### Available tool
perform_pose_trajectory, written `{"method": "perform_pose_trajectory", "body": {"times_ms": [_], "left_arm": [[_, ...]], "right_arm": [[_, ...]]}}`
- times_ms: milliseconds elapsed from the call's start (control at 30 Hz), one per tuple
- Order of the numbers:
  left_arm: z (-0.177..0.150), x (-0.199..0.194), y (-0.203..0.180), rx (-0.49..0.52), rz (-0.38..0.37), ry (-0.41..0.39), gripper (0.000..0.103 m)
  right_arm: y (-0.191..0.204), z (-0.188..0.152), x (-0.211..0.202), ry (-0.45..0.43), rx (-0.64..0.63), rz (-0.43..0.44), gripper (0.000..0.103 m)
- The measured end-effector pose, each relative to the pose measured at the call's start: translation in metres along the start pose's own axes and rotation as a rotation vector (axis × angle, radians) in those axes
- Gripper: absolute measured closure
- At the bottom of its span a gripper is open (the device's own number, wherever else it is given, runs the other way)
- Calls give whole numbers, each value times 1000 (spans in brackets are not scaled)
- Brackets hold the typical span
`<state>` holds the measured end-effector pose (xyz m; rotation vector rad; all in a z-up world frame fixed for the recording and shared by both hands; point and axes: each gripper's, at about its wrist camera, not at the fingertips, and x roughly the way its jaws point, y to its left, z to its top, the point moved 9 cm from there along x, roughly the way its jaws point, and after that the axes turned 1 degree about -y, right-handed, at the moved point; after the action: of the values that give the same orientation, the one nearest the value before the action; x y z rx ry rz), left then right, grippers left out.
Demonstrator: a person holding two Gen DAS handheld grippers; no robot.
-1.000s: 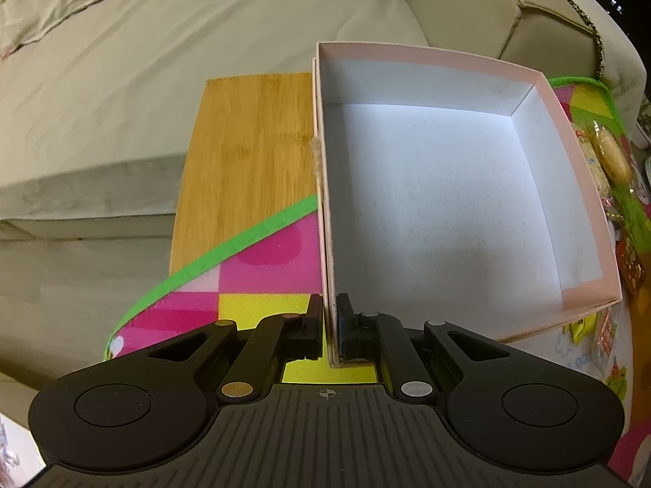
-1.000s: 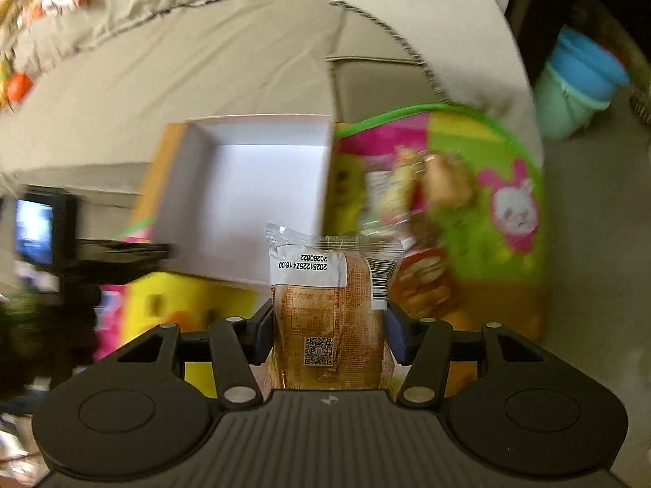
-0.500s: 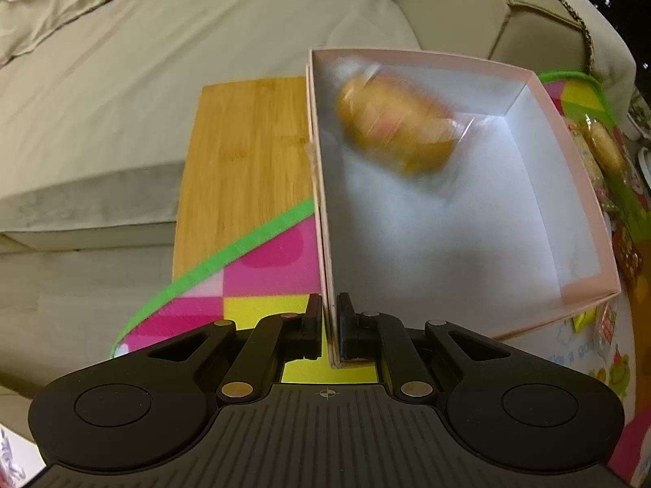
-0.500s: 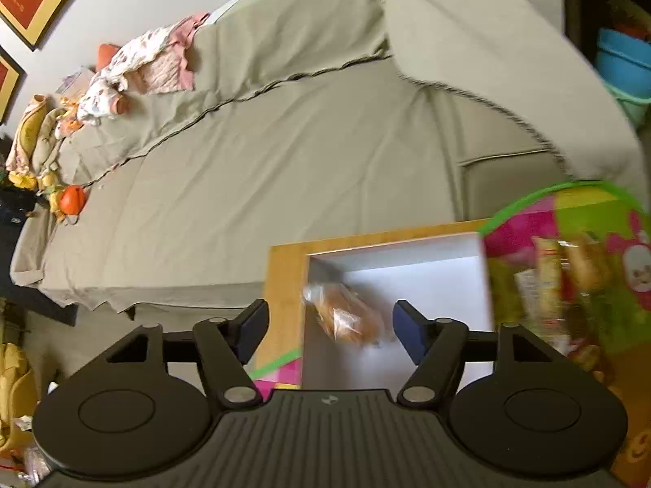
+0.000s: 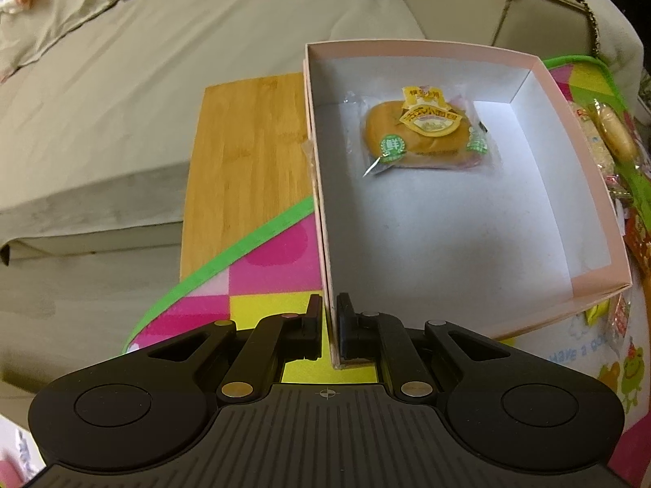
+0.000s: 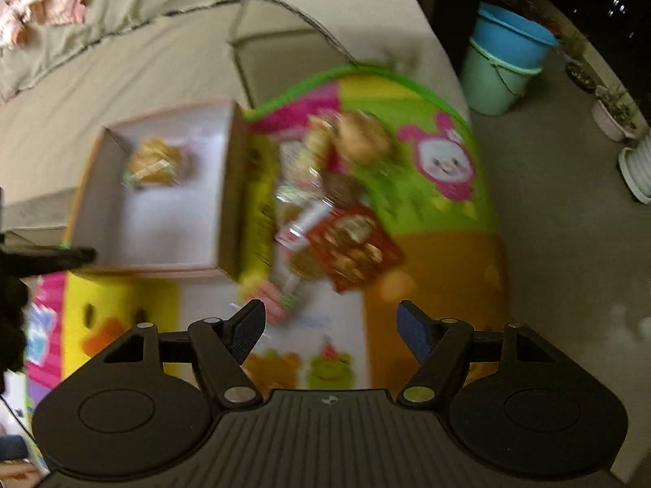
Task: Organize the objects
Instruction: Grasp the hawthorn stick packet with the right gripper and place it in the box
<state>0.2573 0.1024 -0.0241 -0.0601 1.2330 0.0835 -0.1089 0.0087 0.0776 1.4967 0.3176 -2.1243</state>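
Observation:
A pink cardboard box (image 5: 447, 244) with a white inside stands on a bright play mat (image 5: 268, 280). My left gripper (image 5: 330, 305) is shut on the box's near left wall. A wrapped bread bun (image 5: 423, 134) lies flat on the box floor toward the far side. In the blurred right wrist view the box (image 6: 162, 219) and the bun (image 6: 156, 162) sit at the left. My right gripper (image 6: 331, 317) is open with nothing between its fingers. It hangs above the mat near a pile of snack packets (image 6: 337, 211) beside the box.
A bamboo board (image 5: 248, 154) lies under the mat, against a beige sofa (image 5: 162, 61). More packets (image 5: 614, 138) lie right of the box. Stacked blue and green buckets (image 6: 504, 57) and white plant pots (image 6: 634, 162) stand on the floor at the right.
My right gripper held the wrapped bun, let it drop into the box, opened, and swung right over the snack pile. The bun now rests still. My left gripper kept its hold.

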Motion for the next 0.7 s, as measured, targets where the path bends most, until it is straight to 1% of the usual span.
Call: {"method": "perform_pose_trajectory", "body": {"times_ms": [100,167,300,333,400,500,567,700], "left_arm": [[-2,-2,-2,-3,20,7,94],[-3,-3,-3,-13,32,7,94],[-4,-4,-4,-32,48,7,94],[-4,-4,-3,-36,50,7,94],[-3,-2,-5,-40,54,8,94],[-3,-1,-5,-40,56,8,95],[-3,-1,-5,-39,51,2,95],[-4,-2,-4,-22,33,-11,94]], "right_arm": [[-13,-6,15,23,16,20,29],[-11,-7,27,54,28,45,28],[1,-6,60,145,164,173,28],[4,-5,66,156,188,191,28],[10,1,82,167,223,204,28],[13,12,102,177,269,194,29],[14,17,114,191,292,195,33],[16,14,136,246,241,140,51]]}}
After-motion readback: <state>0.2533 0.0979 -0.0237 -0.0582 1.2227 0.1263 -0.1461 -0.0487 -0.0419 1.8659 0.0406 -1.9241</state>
